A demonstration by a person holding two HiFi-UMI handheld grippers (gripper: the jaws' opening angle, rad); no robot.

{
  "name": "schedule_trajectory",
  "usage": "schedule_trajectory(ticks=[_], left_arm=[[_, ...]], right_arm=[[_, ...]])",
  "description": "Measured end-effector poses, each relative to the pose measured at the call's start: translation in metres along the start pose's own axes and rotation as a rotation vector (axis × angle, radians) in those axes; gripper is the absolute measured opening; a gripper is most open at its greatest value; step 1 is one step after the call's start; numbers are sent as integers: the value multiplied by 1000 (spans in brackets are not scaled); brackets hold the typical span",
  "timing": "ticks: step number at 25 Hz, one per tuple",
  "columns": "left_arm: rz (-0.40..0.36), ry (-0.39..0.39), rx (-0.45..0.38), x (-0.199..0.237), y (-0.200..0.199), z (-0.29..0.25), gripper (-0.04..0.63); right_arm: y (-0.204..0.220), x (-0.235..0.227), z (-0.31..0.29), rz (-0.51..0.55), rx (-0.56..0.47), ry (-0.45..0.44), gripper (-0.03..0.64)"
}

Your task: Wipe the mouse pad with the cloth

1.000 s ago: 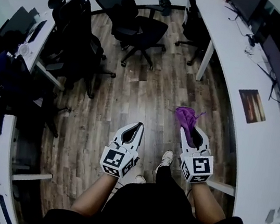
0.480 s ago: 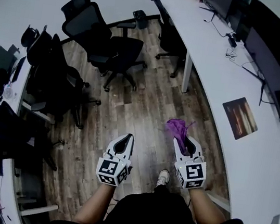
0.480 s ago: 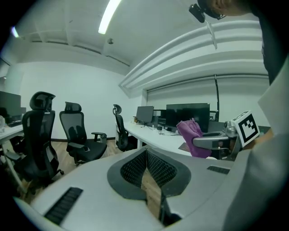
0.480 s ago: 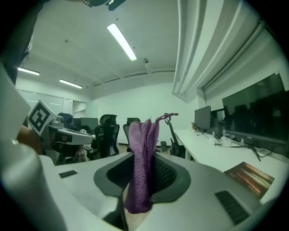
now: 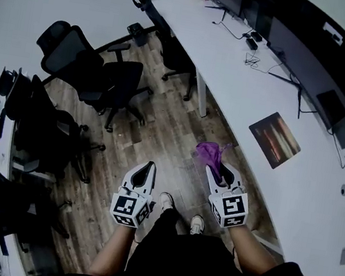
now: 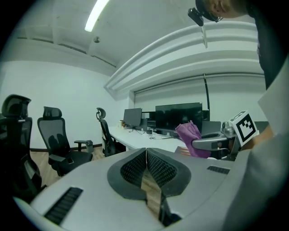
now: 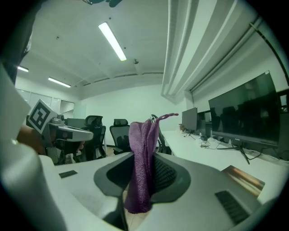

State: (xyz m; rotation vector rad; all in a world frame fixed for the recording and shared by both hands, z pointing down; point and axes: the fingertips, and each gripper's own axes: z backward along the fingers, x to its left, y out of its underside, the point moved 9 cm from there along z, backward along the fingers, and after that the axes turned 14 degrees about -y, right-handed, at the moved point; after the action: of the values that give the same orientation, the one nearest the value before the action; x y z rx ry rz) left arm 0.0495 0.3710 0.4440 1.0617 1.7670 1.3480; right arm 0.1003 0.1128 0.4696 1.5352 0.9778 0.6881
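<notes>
1. The right gripper (image 5: 218,171) pinches the purple cloth (image 5: 210,152) between its jaws. In the right gripper view the cloth (image 7: 141,149) stands up from the jaws as a narrow bundle, and its lower end hangs under them.
2. The left gripper (image 5: 146,168) has its jaws pressed together with nothing between them. In the left gripper view the ribbed pads (image 6: 134,168) meet at the tip.
3. In the head view both grippers are in the lower middle of the frame, side by side and apart, above the wooden floor (image 5: 160,132).
4. The mouse pad (image 5: 275,139) lies flat on the white desk (image 5: 235,72), to the upper right of the cloth and not touching it. It has a brown-orange print.
5. In the right gripper view the mouse pad (image 7: 244,179) is at the lower right.
6. Dark monitors (image 5: 246,3) stand along the far edge of the desk at the top of the frame. Black office chairs (image 5: 99,70) are at the upper left.
</notes>
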Motion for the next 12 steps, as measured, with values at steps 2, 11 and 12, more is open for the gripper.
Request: schedule_trajectory(ticks=[2,11,12], left_arm=[[-3,45,-10,1,-1,-16,21],[-45,175,19,18,-27,-114,20],[-52,187,10,22,-33,-125,20]], right_arm=[[-1,-7,-5,1,3,16,114],[-32,-49,-57,24,36,134,112],[-37,-55,-63,29,30,150,112]])
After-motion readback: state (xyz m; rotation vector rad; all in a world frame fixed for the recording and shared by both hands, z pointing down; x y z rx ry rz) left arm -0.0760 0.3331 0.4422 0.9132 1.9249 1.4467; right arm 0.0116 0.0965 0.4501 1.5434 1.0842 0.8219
